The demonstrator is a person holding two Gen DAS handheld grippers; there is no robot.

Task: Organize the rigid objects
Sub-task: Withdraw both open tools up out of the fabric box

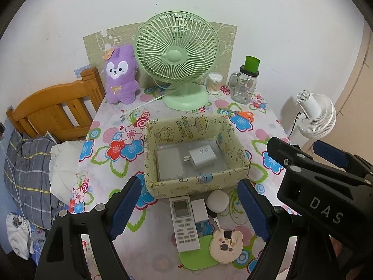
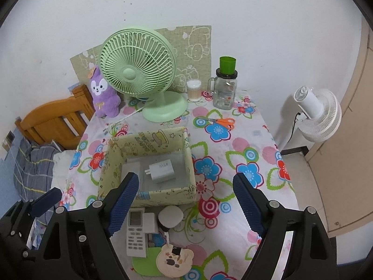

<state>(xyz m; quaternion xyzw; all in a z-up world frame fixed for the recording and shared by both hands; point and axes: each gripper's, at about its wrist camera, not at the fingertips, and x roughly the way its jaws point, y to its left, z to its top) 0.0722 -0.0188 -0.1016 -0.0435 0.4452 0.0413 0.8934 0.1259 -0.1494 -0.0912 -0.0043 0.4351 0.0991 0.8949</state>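
1. Hovering above the near edge of the counter [image 1: 275, 121], the left gripper [image 1: 188, 206] has its jaws spread wide and empty.
2. Below and between its blue pads lie a white remote control [image 1: 185, 224], a small white box [image 1: 199, 211] and a round white puck [image 1: 218, 200], side by side just in front of the patterned storage box [image 1: 198, 184].
3. A bear-shaped compact [image 1: 225, 245] rests on a green mat [image 1: 198, 260], nearest the camera.
4. Inside the storage box, a white charger plug [image 1: 201, 157] lies flat beside a pale card [image 1: 169, 163].
5. The right gripper [image 2: 185, 201] is likewise released, holding nothing, its left pad overlapping the box's near wall in view.
6. Orange scissors [image 2: 221, 121] lie well apart, beyond the box.
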